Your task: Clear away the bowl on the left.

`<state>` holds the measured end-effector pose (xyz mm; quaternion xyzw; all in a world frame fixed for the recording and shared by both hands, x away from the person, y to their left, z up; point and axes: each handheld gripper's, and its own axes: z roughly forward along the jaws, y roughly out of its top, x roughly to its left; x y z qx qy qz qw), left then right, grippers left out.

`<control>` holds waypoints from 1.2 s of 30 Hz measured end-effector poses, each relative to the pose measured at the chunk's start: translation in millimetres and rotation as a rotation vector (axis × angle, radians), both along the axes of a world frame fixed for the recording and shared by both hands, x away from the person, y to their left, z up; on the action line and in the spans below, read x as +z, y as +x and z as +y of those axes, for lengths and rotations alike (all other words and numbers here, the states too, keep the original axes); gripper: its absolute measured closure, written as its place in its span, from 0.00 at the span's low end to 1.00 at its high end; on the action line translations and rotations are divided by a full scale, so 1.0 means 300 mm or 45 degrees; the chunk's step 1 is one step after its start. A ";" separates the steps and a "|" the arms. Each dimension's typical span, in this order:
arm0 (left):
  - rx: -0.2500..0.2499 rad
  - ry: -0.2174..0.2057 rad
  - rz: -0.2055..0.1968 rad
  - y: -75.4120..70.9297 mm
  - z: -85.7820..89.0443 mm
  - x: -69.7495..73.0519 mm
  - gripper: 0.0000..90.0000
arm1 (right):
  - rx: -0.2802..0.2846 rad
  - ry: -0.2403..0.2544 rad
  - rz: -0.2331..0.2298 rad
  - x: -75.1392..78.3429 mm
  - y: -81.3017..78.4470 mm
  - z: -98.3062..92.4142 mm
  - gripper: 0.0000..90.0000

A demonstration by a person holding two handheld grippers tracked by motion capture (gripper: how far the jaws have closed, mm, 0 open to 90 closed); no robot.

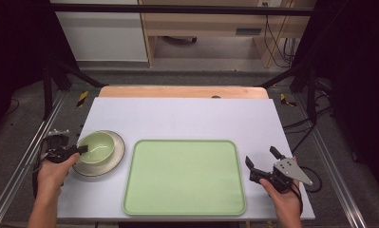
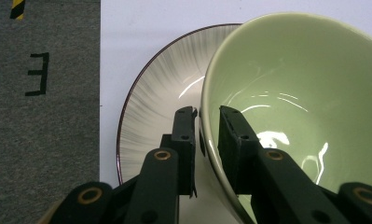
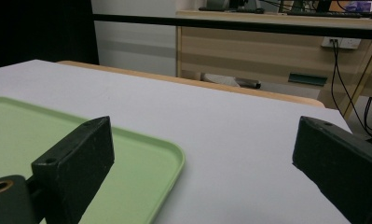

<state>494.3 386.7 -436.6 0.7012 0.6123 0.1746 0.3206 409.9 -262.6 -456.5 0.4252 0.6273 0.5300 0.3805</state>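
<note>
Left tongs pinch the near rim of the green bowl, which sits on the striped plate at counter left; right tongs spread, idle beside the green tray; likely next: lift bowl clear, level, toward tray.

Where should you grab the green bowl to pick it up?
By its thin rim, on the side nearest the person's left hand. The green bowl sits open-side up on the plate, so the rim is the part slim enough for jaws. The left hand-held gripper already straddles it there, one jaw inside and one outside. The tray blocks the other side.
</note>
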 end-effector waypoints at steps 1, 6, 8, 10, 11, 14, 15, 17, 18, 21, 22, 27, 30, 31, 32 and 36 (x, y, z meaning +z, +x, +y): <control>0.003 -0.001 -0.005 0.001 -0.003 -0.003 0.85 | 0.000 0.000 0.000 0.000 0.000 0.000 0.06; 0.004 0.021 0.010 0.004 -0.012 -0.007 0.87 | 0.000 -0.008 -0.001 0.000 -0.001 0.000 0.06; 0.007 0.016 0.011 0.004 -0.011 -0.006 0.88 | 0.001 -0.007 0.000 0.001 -0.001 0.001 0.06; 0.010 0.022 0.006 0.004 -0.012 -0.006 0.89 | 0.000 -0.007 0.001 0.000 -0.001 0.001 0.06; 0.008 0.023 0.003 0.004 -0.012 -0.007 0.90 | 0.000 -0.008 0.003 0.000 -0.001 0.002 0.06; -0.021 0.008 -0.003 0.004 -0.010 -0.009 0.92 | 0.004 -0.014 0.004 -0.002 0.001 0.003 0.06; -0.017 0.005 -0.006 0.004 -0.010 -0.010 0.92 | 0.004 -0.015 0.006 -0.002 0.001 0.003 0.06; -0.016 -0.005 -0.012 0.003 -0.008 -0.011 0.92 | 0.006 -0.015 0.008 -0.002 0.001 0.004 0.06; -0.016 -0.005 -0.012 0.003 -0.008 -0.011 0.92 | 0.006 -0.015 0.008 -0.002 0.001 0.004 0.06; -0.012 -0.020 -0.020 0.001 -0.007 -0.011 0.93 | 0.010 -0.017 0.011 -0.002 0.001 0.006 0.06; -0.020 -0.033 -0.033 0.000 -0.006 -0.010 0.93 | 0.012 -0.017 0.010 -0.003 0.001 0.006 0.06; -0.020 -0.082 -0.049 -0.005 -0.002 0.000 0.92 | 0.012 -0.016 0.008 -0.003 0.003 0.004 0.06; -0.010 -0.063 -0.073 -0.007 -0.008 0.009 0.92 | 0.011 -0.018 0.009 -0.003 0.002 0.003 0.06; -0.008 -0.070 -0.073 -0.008 -0.008 0.011 0.92 | 0.012 -0.017 0.006 -0.003 0.003 0.004 0.06; -0.008 -0.070 -0.073 -0.008 -0.008 0.011 0.92 | 0.015 -0.020 0.007 -0.003 0.003 0.004 0.06; -0.009 -0.124 -0.079 -0.010 -0.006 0.013 0.92 | 0.016 -0.019 0.009 -0.003 0.002 0.006 0.06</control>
